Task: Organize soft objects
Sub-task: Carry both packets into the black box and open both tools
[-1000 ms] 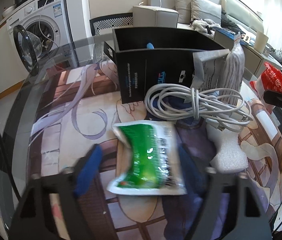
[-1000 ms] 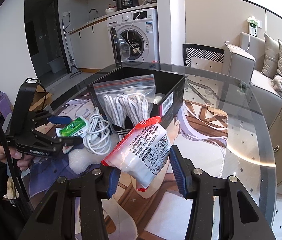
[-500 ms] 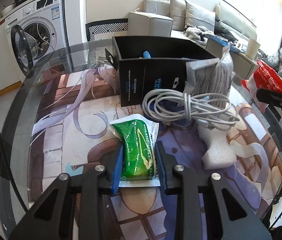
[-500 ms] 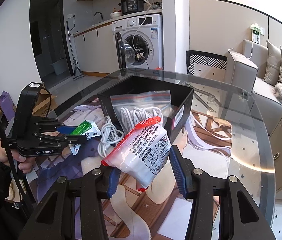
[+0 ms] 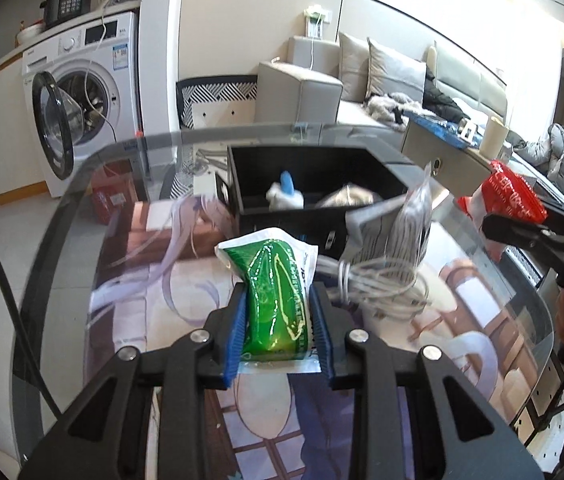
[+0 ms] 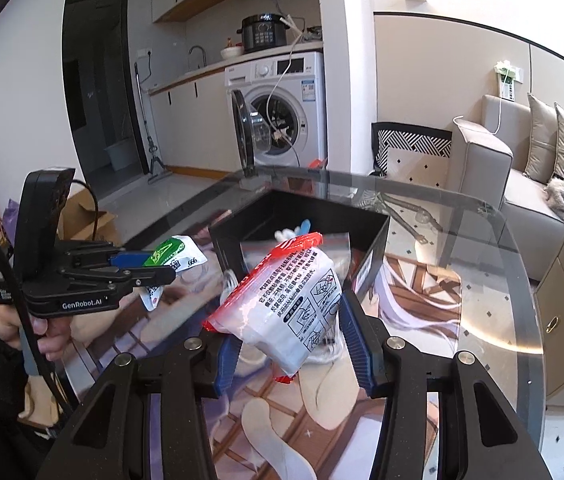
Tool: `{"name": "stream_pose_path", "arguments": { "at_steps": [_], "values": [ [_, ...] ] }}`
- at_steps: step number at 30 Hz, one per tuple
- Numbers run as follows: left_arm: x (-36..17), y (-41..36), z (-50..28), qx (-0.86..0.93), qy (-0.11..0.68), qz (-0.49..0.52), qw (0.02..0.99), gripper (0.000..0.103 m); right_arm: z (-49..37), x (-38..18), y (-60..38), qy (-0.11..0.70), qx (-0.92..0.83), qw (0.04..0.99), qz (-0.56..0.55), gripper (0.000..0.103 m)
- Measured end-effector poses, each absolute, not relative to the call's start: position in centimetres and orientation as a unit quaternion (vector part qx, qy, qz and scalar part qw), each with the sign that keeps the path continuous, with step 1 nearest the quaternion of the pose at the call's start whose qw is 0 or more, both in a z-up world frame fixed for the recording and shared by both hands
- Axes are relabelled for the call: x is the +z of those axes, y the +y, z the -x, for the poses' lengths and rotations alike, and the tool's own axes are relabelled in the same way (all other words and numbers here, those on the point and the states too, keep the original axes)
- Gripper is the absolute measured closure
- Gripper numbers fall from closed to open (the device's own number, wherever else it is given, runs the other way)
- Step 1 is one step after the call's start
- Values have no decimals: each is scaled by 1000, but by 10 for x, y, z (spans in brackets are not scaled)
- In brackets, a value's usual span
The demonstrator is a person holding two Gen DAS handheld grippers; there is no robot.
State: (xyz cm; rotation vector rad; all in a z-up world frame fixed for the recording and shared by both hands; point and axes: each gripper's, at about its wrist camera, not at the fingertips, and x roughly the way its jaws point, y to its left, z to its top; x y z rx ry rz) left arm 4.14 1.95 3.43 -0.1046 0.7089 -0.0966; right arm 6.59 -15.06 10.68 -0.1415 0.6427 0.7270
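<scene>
Left wrist view: the left gripper [image 5: 277, 320] is clamped on one green plastic pouch [image 5: 275, 300], raised just before one open black rectangular box [image 5: 322, 216] holding perhaps two soft items; one coiled white cable [image 5: 378, 284] lies beside the box.

Right wrist view: the right gripper [image 6: 288, 344] grips one red-and-white plastic packet [image 6: 290, 300] in front of the box [image 6: 374, 240].

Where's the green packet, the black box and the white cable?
green packet [image 5: 275, 300], left wrist view, its green middle
black box [image 5: 314, 222], left wrist view, its front wall
white cable [image 5: 378, 284], left wrist view, the coiled bundle

Green pouch [image 5: 277, 300] with white edges; red-and-white packet [image 6: 294, 300], black print; black box [image 5: 314, 184]; white coiled cable [image 5: 378, 284]; blue pads [image 5: 237, 332] on black left gripper [image 5: 277, 320].
</scene>
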Motion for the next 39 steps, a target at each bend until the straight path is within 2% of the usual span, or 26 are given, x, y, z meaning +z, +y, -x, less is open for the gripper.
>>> {"name": "stream_pose_path", "arguments": {
  "at_steps": [8,21,39],
  "values": [
    [60,22,-52,-41,322,55,944,74,-73,127,-147,285,337,897,28,55],
    [79,27,-73,-35,298,57,952,74,-92,143,-126,271,337,901,24,55],
    [82,14,-115,-38,296,44,953,74,-138,126,-105,289,332,898,28,55]
  ]
}}
